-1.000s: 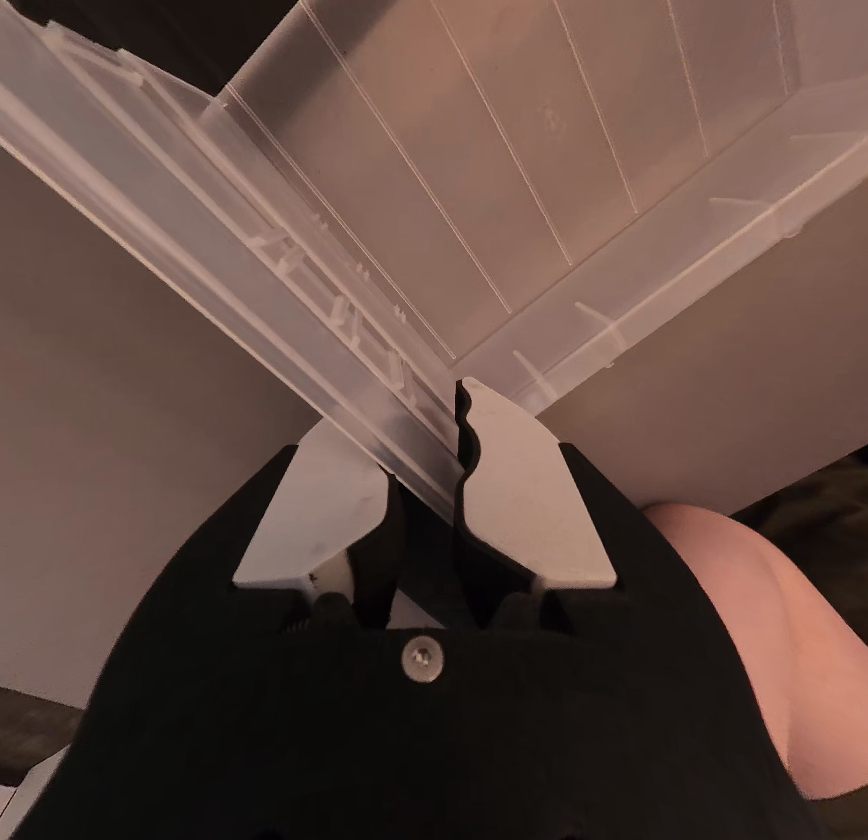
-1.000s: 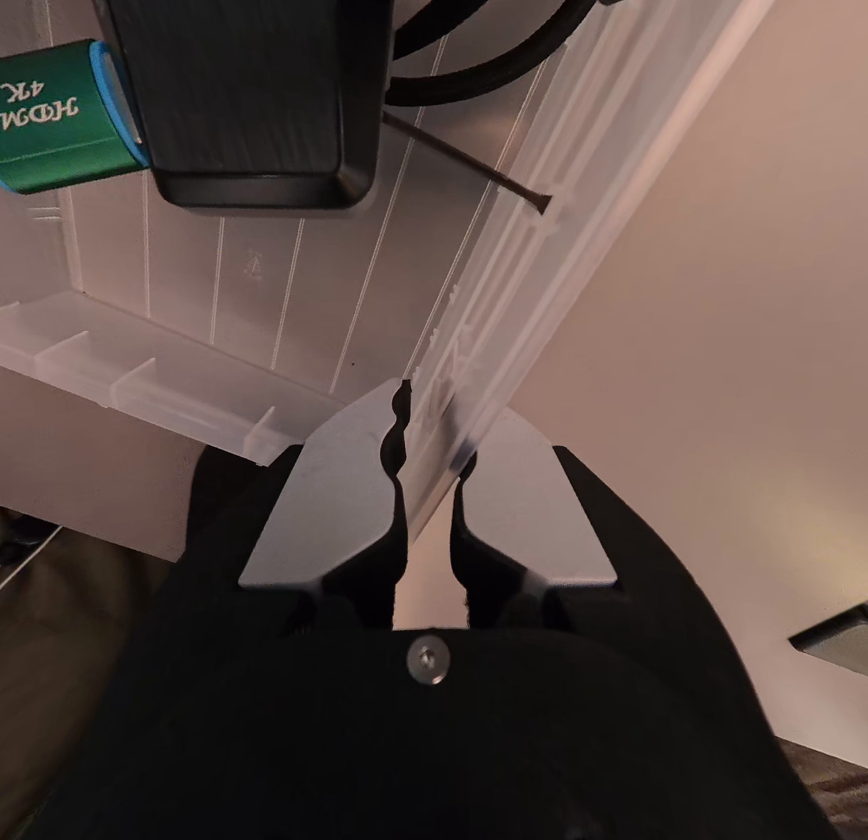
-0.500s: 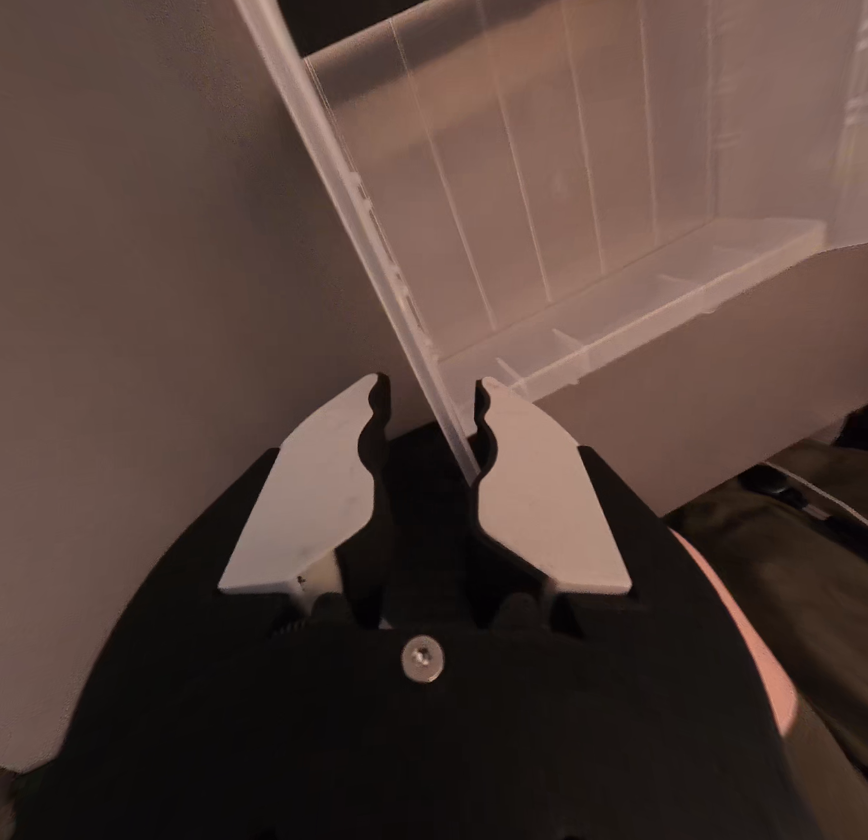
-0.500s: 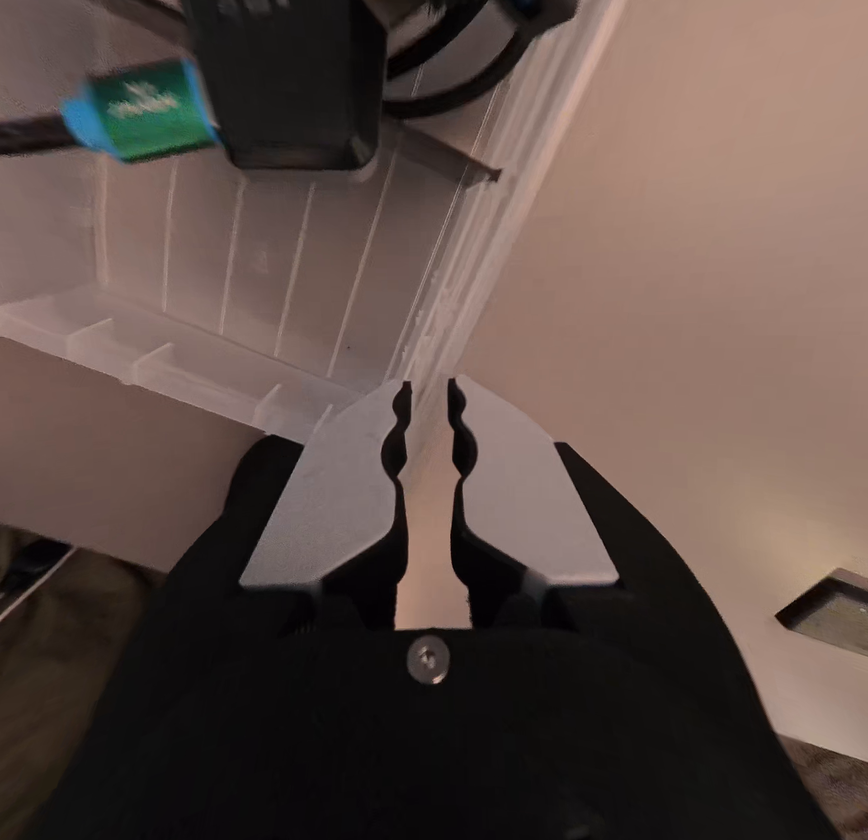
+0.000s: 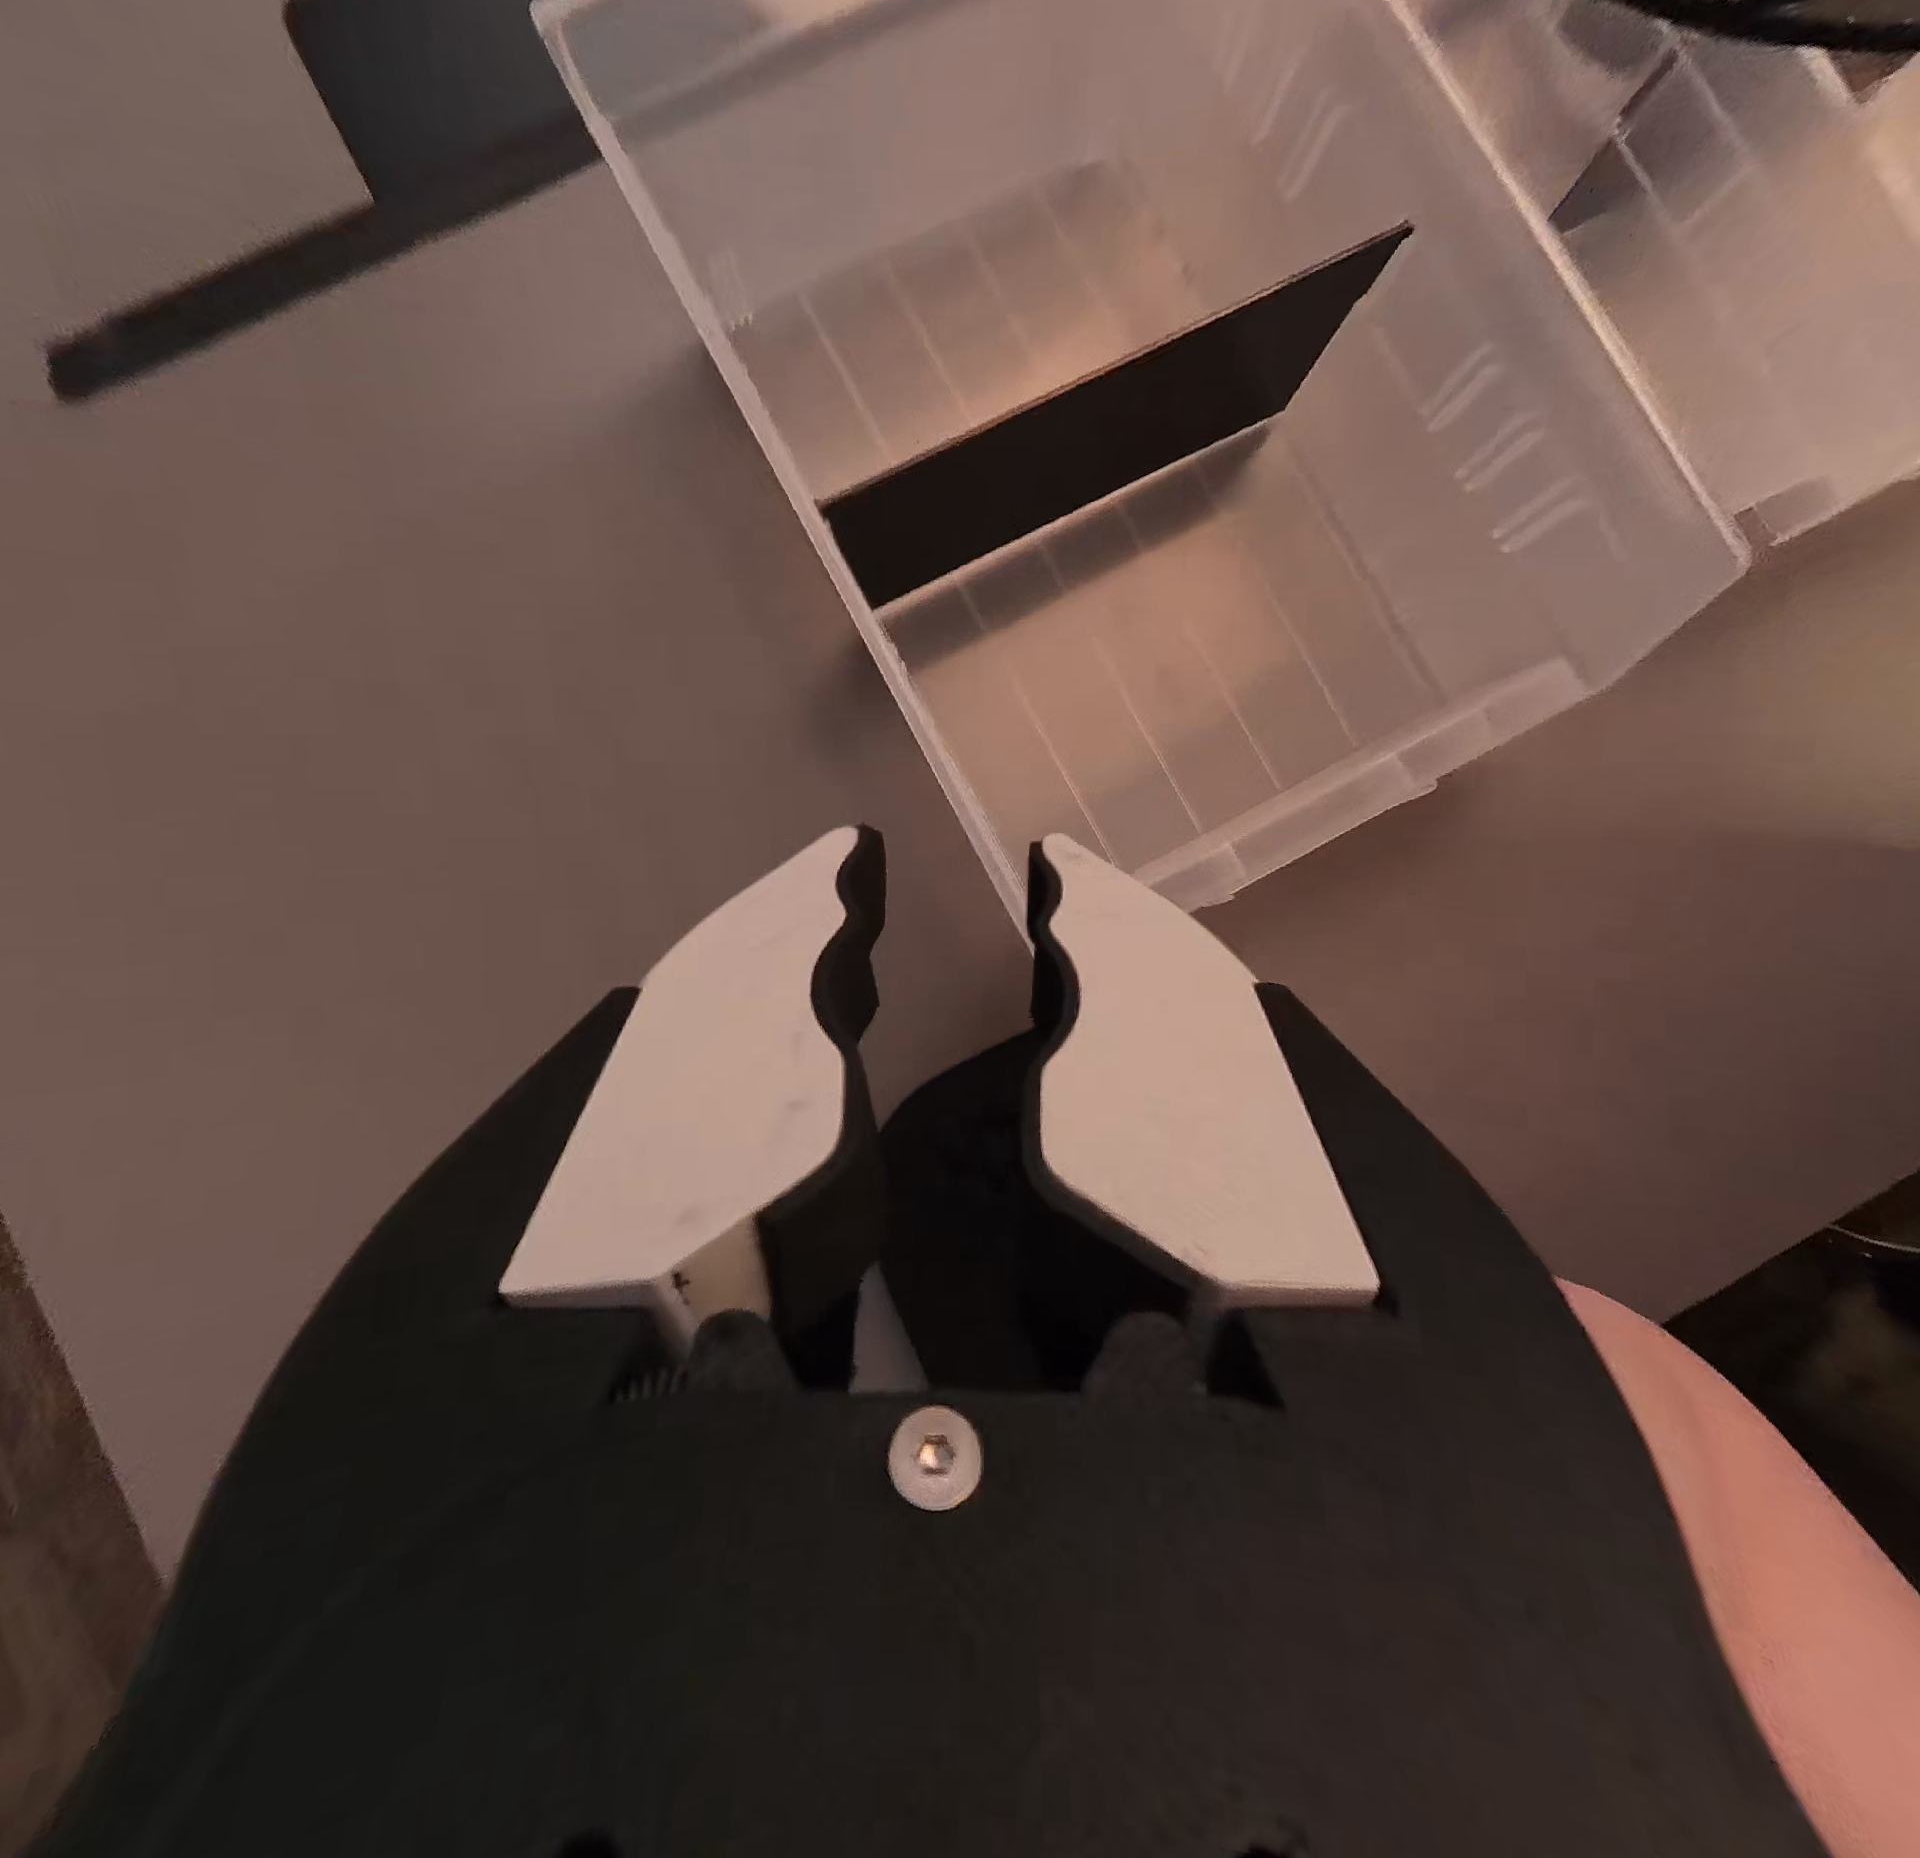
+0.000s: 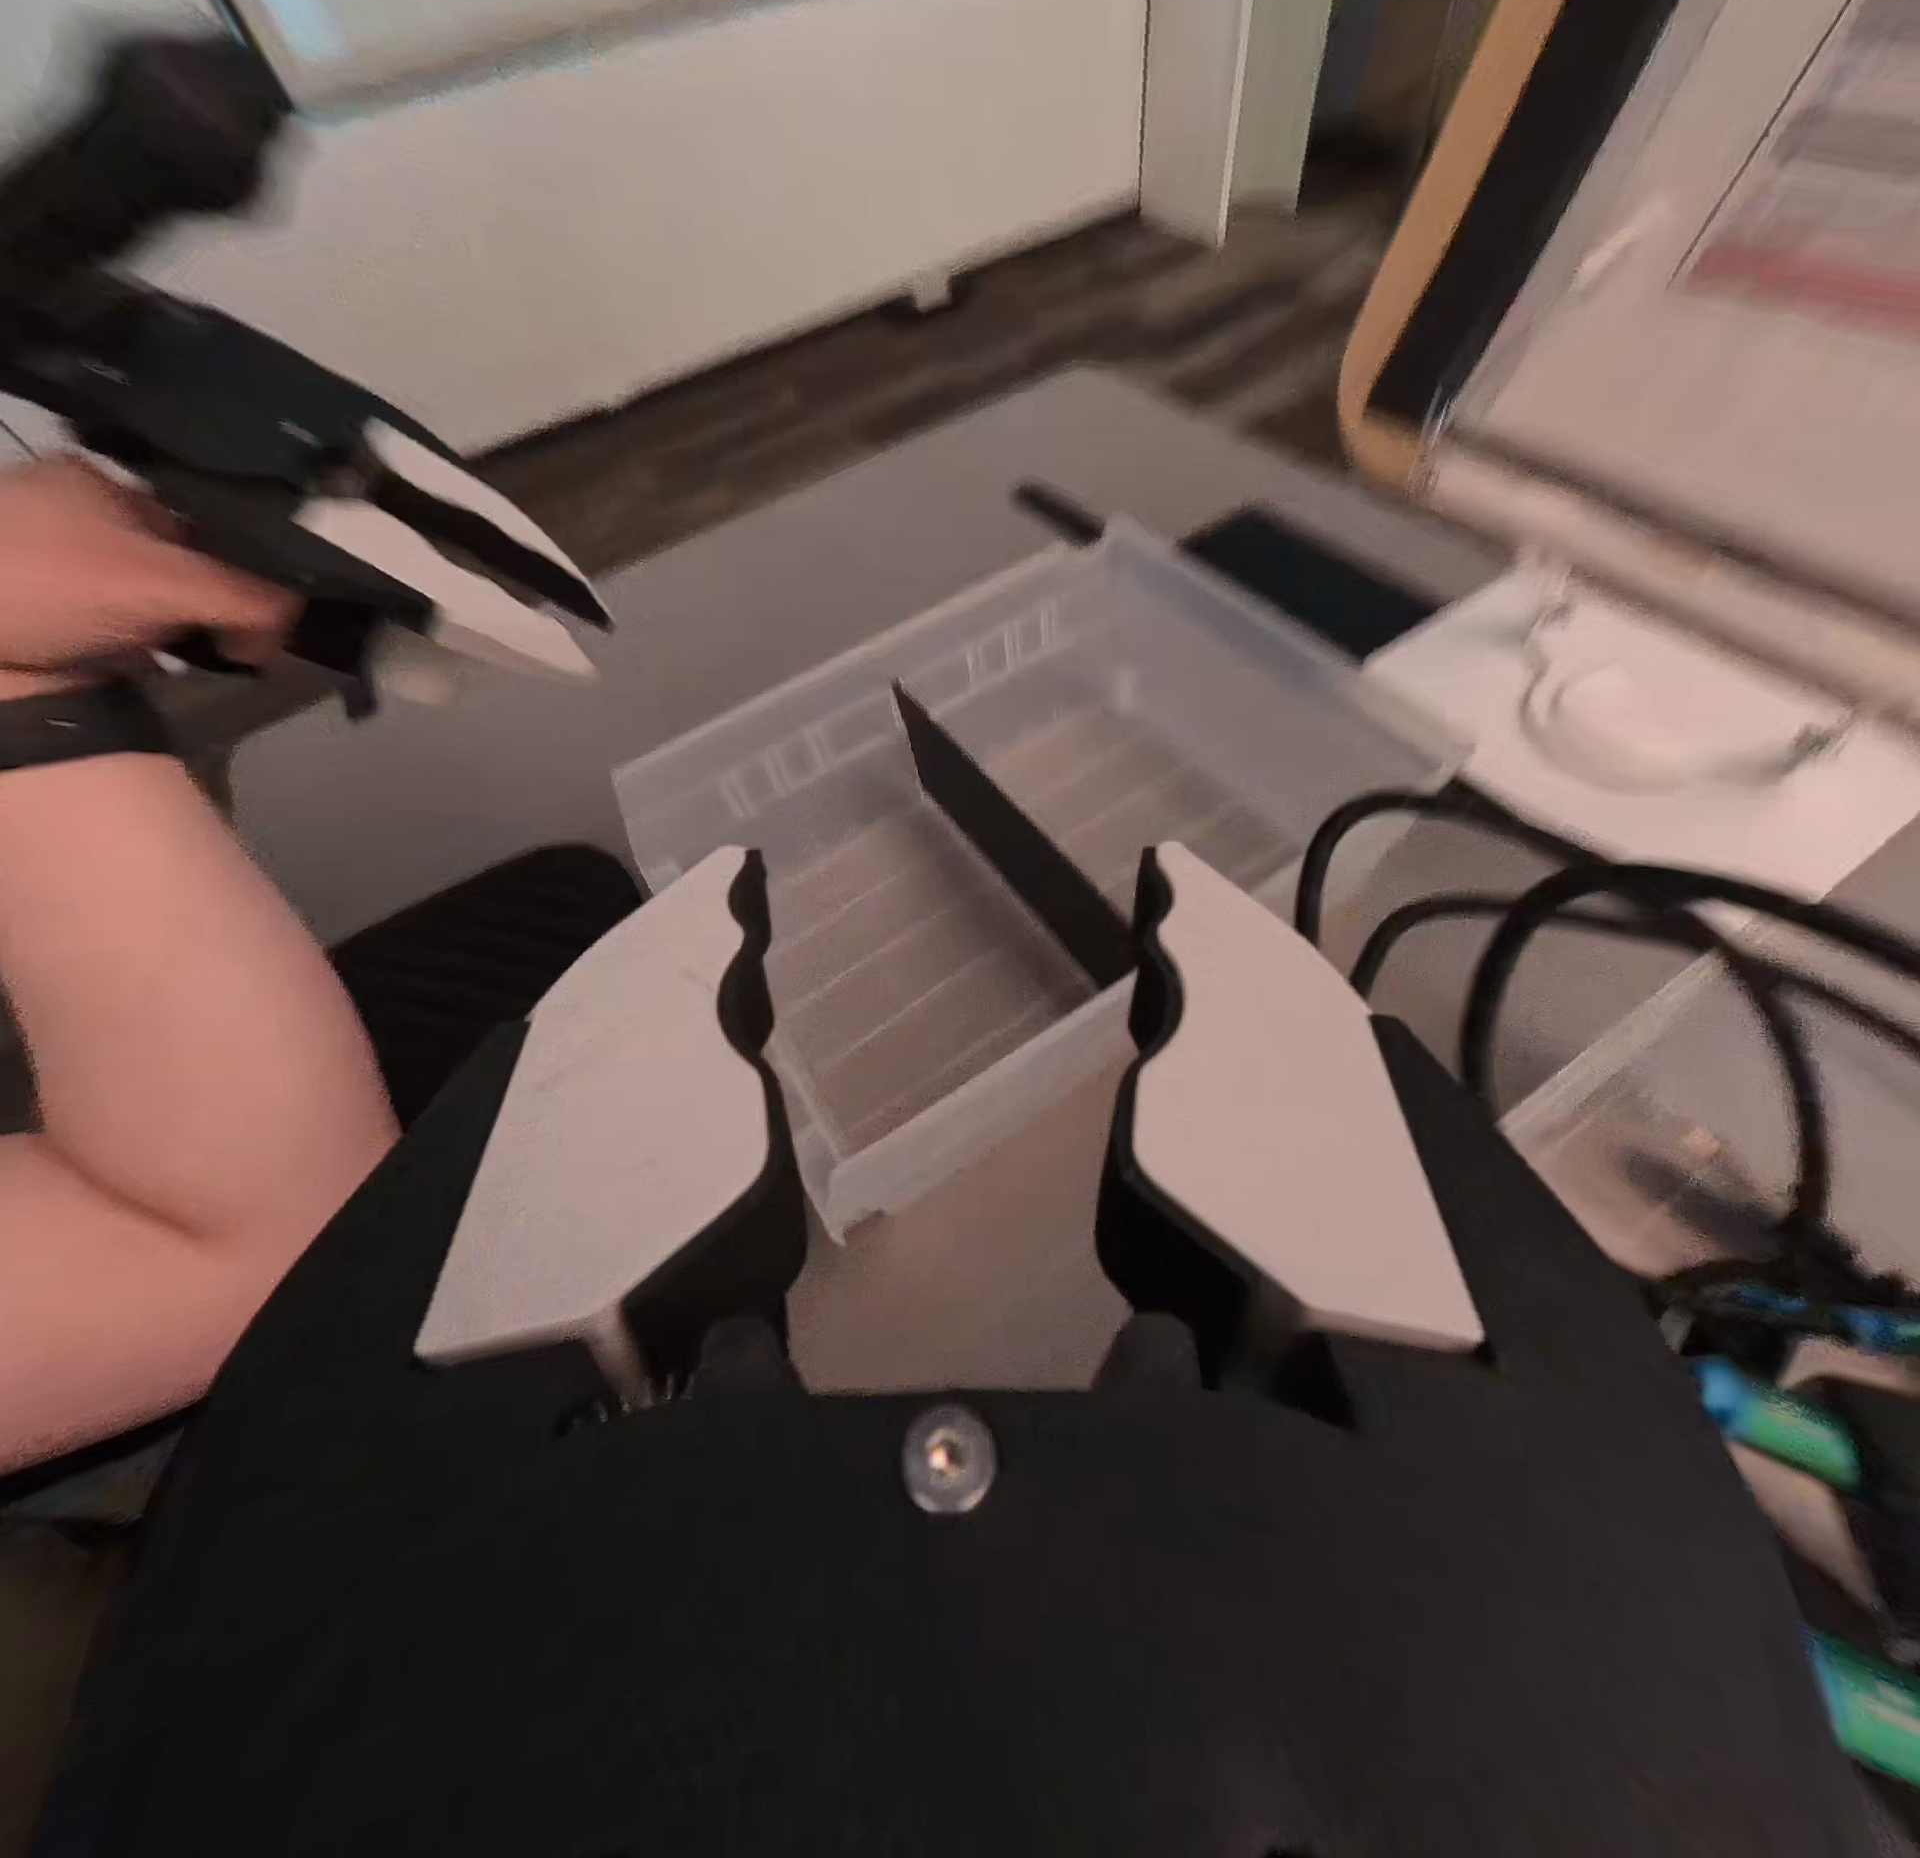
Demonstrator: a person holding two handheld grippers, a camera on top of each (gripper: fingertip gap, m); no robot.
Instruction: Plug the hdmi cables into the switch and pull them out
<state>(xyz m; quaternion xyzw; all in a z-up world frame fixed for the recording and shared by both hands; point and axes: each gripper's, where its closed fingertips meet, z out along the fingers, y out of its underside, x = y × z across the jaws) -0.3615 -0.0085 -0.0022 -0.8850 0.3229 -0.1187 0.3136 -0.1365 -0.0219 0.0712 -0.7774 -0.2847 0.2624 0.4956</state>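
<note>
1. HDMI cables (image 6: pixel 1558 935) lie loose near the bench's right edge, beside the clear bin (image 6: pixel 1039 832).
2. Left tongs (image 5: pixel 956 873) and right tongs (image 6: pixel 948 878) gape, gripping nothing.
3. Plugging apparently not begun; switch unclear.

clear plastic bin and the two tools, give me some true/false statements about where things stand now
1. The clear plastic bin rests on the table, gripped by neither tool. True.
2. The left tool is clamped on the bin's wall. False: its fingers are apart and hold nothing; the bin's corner lies just beyond the tips.
3. A black divider splits the bin into two compartments. True.
4. The black cables are coiled inside the bin. False: they lie outside it, at the right of the right wrist view.
5. The right tool is shut. False: it is wide open, with the bin seen through the gap.
</note>
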